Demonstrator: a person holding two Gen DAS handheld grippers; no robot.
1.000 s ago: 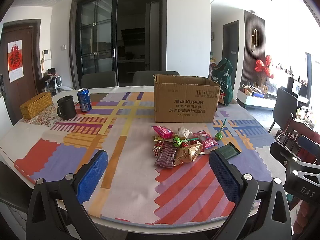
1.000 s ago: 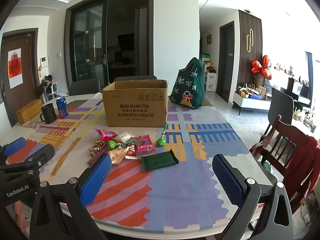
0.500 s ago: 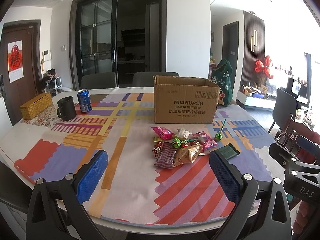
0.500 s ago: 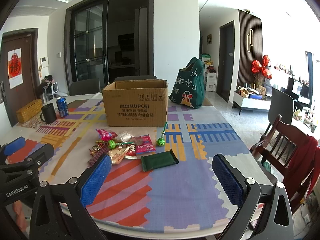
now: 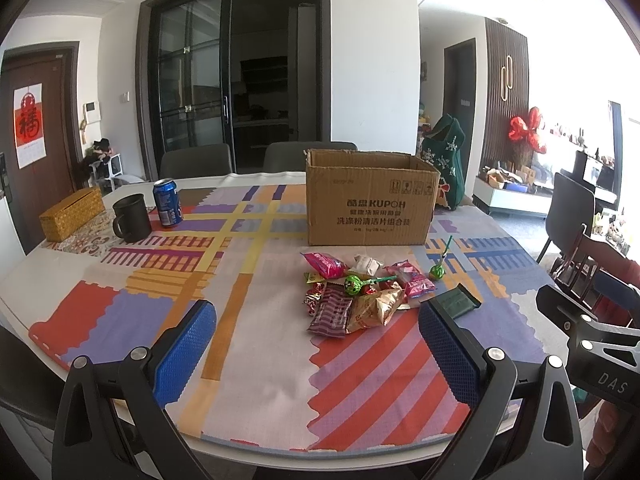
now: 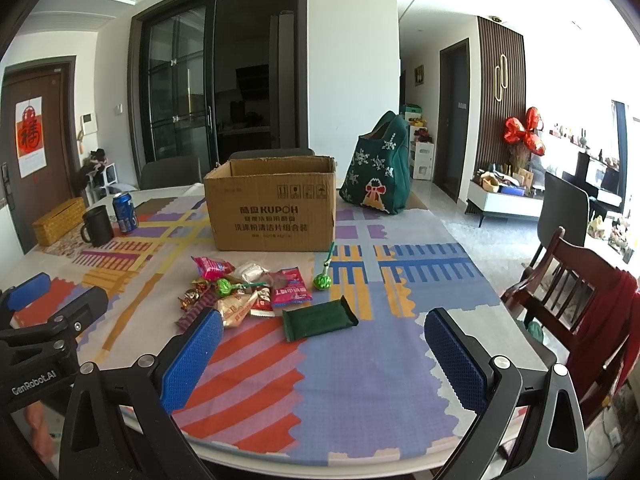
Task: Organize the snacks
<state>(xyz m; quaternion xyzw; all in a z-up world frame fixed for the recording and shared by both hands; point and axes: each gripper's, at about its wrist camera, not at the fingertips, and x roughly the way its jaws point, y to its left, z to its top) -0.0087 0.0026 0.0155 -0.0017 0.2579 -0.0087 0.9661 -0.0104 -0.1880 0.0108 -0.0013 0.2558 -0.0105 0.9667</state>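
Observation:
A pile of wrapped snacks (image 5: 356,292) lies on the patterned tablecloth in front of an open cardboard box (image 5: 370,200); it also shows in the right wrist view (image 6: 244,288), in front of the box (image 6: 274,204). A dark green bar (image 6: 319,323) lies at the pile's right (image 5: 456,303), and a green lollipop (image 6: 322,280) beside it. My left gripper (image 5: 314,344) is open and empty over the near table edge, short of the pile. My right gripper (image 6: 322,354) is open and empty, just short of the green bar.
A black mug (image 5: 130,222), a blue can (image 5: 167,202) and a woven box (image 5: 72,218) stand at the far left of the table. A green bag (image 6: 378,174) sits behind the box. A wooden chair (image 6: 576,300) with red cloth stands at the right.

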